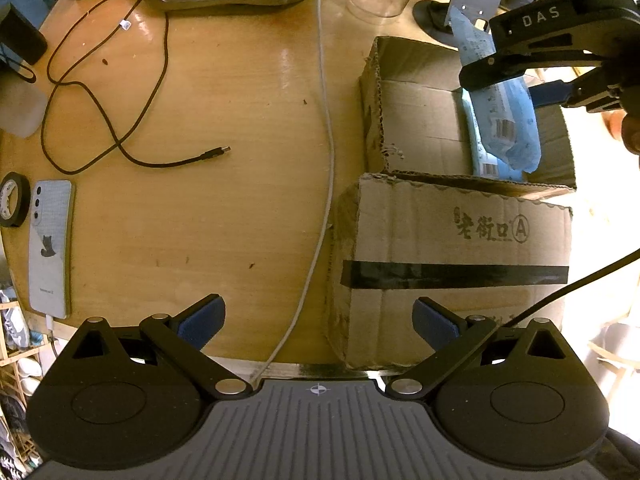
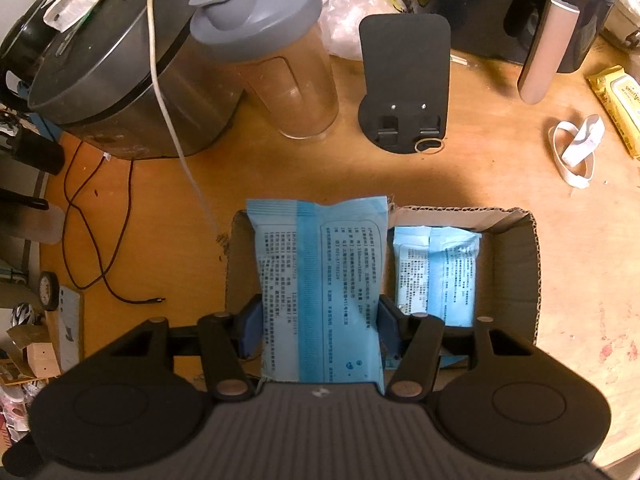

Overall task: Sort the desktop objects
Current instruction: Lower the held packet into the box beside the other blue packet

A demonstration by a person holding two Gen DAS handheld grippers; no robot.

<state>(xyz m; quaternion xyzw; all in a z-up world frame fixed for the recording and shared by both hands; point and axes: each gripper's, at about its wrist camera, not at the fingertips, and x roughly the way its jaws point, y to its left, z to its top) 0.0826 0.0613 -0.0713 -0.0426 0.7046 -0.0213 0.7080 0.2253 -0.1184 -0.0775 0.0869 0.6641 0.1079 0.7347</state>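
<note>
Here my right gripper (image 2: pixel 320 326) is clamped across the width of a blue wet-wipe pack (image 2: pixel 320 280), one blue pad on each long edge, and the pack hangs above the open cardboard box (image 2: pixel 516 264), over the left part of its opening. A second blue pack (image 2: pixel 438 276) already lies flat on the box floor, to the right of the one I hold. To do this well, I judge I should lower the pack until it sits inside the box walls beside the other one, keep it level, and only then let the pads part. My left gripper (image 1: pixel 318 322) stands wide apart and holds nothing, hovering at the box's near left corner above a white cable (image 1: pixel 326 152). Left of the box lie a phone (image 1: pixel 50 248) and a black cable (image 1: pixel 100 120).
</note>
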